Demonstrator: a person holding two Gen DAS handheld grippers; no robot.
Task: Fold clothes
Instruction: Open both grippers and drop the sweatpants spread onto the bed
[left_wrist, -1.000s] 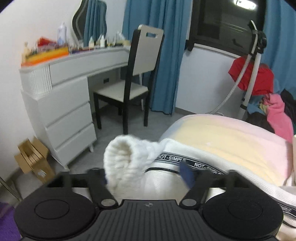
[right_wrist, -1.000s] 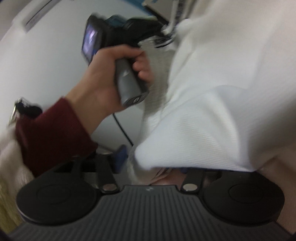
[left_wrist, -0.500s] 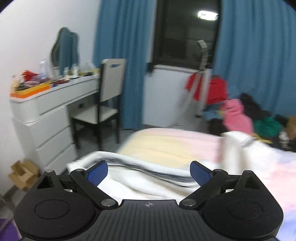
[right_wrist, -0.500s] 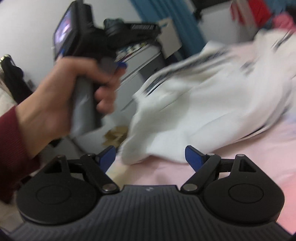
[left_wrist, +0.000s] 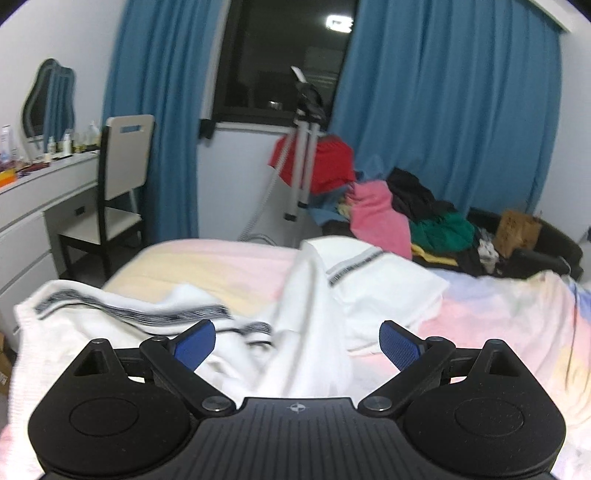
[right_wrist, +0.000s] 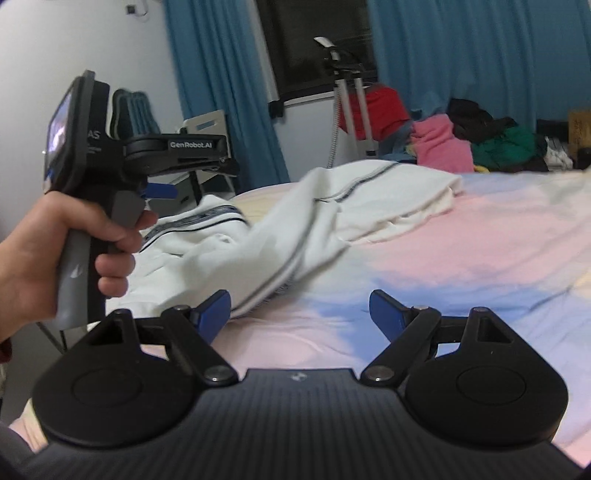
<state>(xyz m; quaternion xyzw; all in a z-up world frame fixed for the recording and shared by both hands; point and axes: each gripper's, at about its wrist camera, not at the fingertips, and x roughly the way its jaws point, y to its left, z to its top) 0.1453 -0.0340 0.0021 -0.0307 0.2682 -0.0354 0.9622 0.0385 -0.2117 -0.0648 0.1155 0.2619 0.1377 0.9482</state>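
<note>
The white garment (left_wrist: 303, 317) is lying rumpled and spread across the pastel bed (right_wrist: 461, 236), not folded flat; both the left gripper (left_wrist: 297, 341) and right gripper (right_wrist: 300, 309) are hanging released, gripping nothing; folding is looking unfinished, with 1 clothes pile (left_wrist: 413, 210) waiting beyond.

Only clear text: "GenRobot.AI", white on the black arm of the left gripper (right_wrist: 192, 173), right-wrist view, about 10 o'clock. "AS" fragment on its body by the screen, rest cut off. Garment (left_wrist: 122, 314) stripe carries lettering, too blurred to read. Box (left_wrist: 517, 230) at 2 o'clock: print illegible.
</note>
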